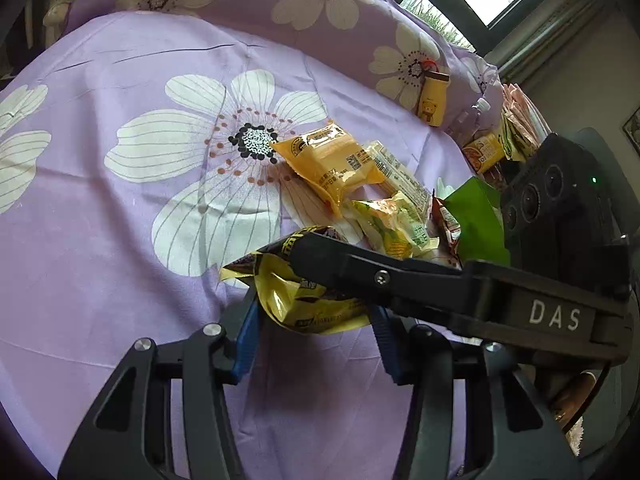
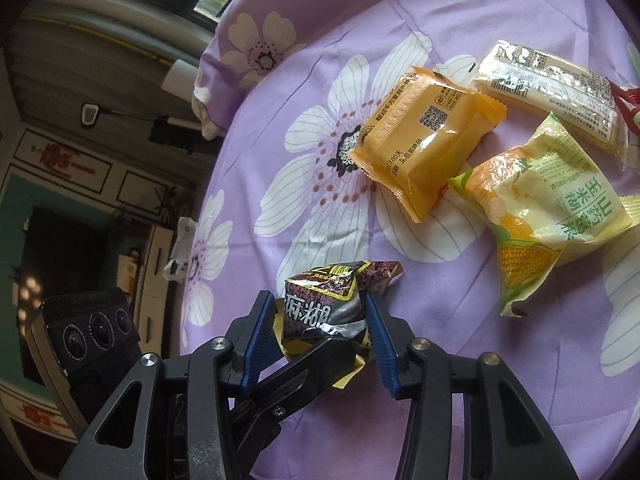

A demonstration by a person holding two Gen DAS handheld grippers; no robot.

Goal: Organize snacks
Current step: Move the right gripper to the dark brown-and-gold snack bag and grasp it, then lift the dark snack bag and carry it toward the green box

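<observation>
Snacks [image 2: 424, 152] beside gripped packet [image 2: 324, 308]

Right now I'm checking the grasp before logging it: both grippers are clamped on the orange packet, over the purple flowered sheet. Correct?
Not quite. Both the left gripper and right gripper clamp the black-and-yellow packet, as the right wrist view shows. The orange packet lies untouched on the purple flowered sheet.

snack packets [image 2: 436, 148] on bedsheet [image 1: 120, 240] | pillow [image 1: 320, 12] behind
</observation>
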